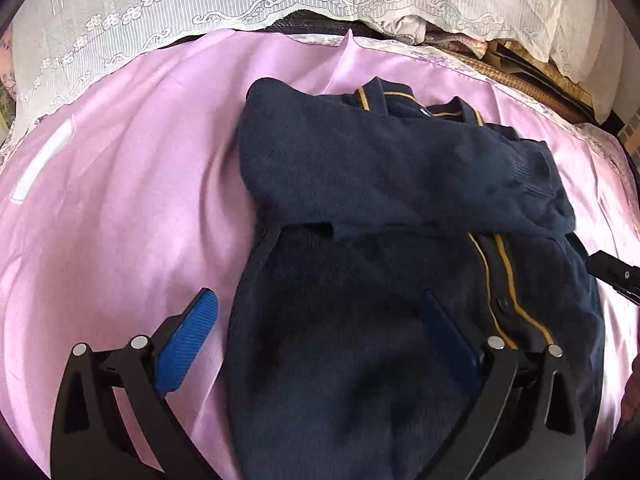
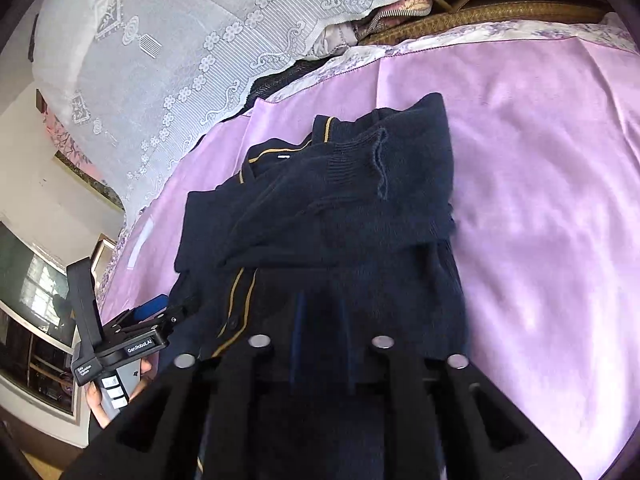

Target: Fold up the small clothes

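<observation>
While the navy cardigan (image 1: 380, 208) lies on the lilac sheet (image 1: 120, 200) of the bed, both sleeves are already crossed over its chest and the lower body with the yellow-trimmed button band (image 1: 506, 280) is still unfolded. The step in hand is judged to be the bottom-to-top fold.

Left claw (image 1: 320, 332): jaws wide apart, empty, straddling the garment's left edge; one blue pad (image 1: 188, 344) sits over the sheet, the other over the knit. No contact can be confirmed.

Right claw (image 2: 320, 332): fingers partly apart over the lower cardigan (image 2: 320, 220). The fingers are dark against dark cloth, so whether any fabric lies between them cannot be told.

To do the fold well, each claw would likely need to pinch the hem near its own corner, taking both layers, lift evenly, and carry the hem up to the collar (image 1: 404, 100) without dragging the crossed sleeves. The sheet looks slick, so the garment may slide.

Containers: none seen. Lace covers (image 1: 200, 8) drape the bedding behind; their contents are hidden.
</observation>
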Demonstrator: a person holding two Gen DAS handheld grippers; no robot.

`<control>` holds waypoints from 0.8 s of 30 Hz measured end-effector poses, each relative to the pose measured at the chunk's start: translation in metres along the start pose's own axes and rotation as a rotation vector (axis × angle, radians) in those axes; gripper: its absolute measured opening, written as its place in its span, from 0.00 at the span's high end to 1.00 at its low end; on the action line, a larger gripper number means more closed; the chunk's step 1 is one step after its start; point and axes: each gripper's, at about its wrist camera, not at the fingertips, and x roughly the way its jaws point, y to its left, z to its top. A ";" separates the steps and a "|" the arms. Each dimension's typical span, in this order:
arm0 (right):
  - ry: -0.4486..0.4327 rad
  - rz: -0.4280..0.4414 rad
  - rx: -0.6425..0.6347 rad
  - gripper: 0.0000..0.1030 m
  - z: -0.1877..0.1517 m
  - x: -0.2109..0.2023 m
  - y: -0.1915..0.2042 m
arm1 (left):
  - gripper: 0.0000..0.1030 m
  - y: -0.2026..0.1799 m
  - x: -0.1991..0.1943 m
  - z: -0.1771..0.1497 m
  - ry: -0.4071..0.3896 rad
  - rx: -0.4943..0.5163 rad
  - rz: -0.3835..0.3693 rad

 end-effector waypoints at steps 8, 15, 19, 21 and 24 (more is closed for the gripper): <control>0.006 0.021 0.057 0.59 -0.077 -0.057 -0.026 | 0.05 0.032 -0.045 -0.096 0.077 -0.052 -0.191; 0.071 0.143 0.133 0.57 -0.137 -0.067 -0.037 | 0.05 0.002 -0.068 -0.134 0.041 0.030 -0.240; 0.084 0.174 0.149 0.50 -0.137 -0.054 -0.026 | 0.05 0.002 -0.056 -0.128 0.051 -0.034 -0.292; 0.059 0.129 0.101 0.51 -0.139 -0.053 -0.016 | 0.06 0.001 -0.056 -0.128 0.039 -0.047 -0.301; 0.029 0.105 0.094 0.93 -0.142 -0.056 -0.013 | 0.32 0.000 -0.061 -0.130 0.013 -0.043 -0.257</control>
